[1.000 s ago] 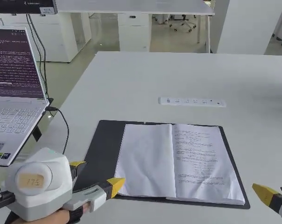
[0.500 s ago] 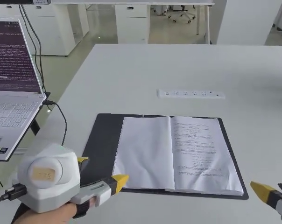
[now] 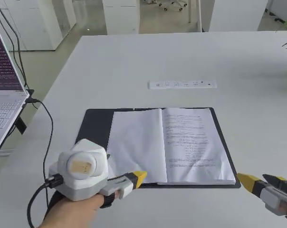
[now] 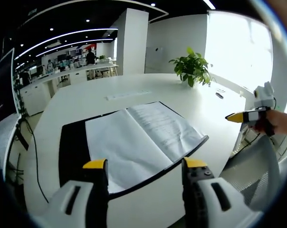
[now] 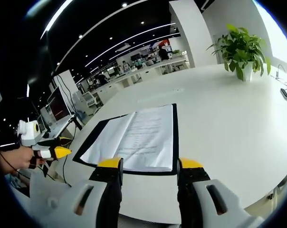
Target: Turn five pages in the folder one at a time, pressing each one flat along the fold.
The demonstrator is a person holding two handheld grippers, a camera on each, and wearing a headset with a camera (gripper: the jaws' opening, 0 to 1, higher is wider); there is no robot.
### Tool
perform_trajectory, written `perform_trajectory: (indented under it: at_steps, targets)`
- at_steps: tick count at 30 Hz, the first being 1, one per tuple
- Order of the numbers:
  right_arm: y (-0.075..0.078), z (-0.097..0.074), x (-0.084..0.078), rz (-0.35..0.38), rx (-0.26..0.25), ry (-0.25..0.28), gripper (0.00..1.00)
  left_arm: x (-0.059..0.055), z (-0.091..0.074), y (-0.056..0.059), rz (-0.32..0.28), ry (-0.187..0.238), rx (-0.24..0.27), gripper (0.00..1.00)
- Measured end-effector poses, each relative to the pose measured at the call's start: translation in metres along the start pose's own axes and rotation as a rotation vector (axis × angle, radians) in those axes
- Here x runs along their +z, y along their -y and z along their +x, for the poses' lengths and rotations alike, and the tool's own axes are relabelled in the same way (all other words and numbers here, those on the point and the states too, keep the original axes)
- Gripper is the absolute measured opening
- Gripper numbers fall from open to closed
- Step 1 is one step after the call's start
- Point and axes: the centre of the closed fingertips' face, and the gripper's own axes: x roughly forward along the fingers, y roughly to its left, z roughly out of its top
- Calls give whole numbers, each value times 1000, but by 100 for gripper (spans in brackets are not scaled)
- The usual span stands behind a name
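Jaws of both grippers stand apart and released, with nothing between them. Left gripper [image 3: 127,172], held in a hand [image 3: 74,211], sits at 7 o'clock from the folder [image 3: 93,128], its one visible yellow tip close to the near edge of the blank left page [image 3: 134,142]; whether the tip touches the paper cannot be told. Right gripper [image 3: 263,183] sits at 4 o'clock from the folder, clear of its near right corner.

Folder lies open and flat at the middle of the white table [image 3: 134,57], black cover showing at 9 o'clock beside the blank page; printed right page [image 3: 193,142] lies level at 3 o'clock from the fold. White power strip [image 3: 181,84] lies at 12 o'clock from the folder, apart from it. Laptop [image 3: 1,90] stands at 10 o'clock, a black cable [image 3: 49,130] trailing from it. In the right gripper view, a potted plant [image 5: 238,50] stands at 1 o'clock, well apart from the folder.
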Motion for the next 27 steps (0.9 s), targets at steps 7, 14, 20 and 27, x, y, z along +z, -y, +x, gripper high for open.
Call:
perform_trajectory:
  at_steps: [7,14,20,27]
  targets:
    - [3,3,-6,16,-2,-10,43,-11,44,34,45,-46,-67,61]
    - [11,8,-8,18,0,-16,43,-12,84,64,62,-39,-110,60]
    - [14,16,-5,14,8,-20,42,-12,122,88,102,-30,-143,60]
    - [20,25,-5,33,15,-24,42,-13,152,106,142,-31,-155,57]
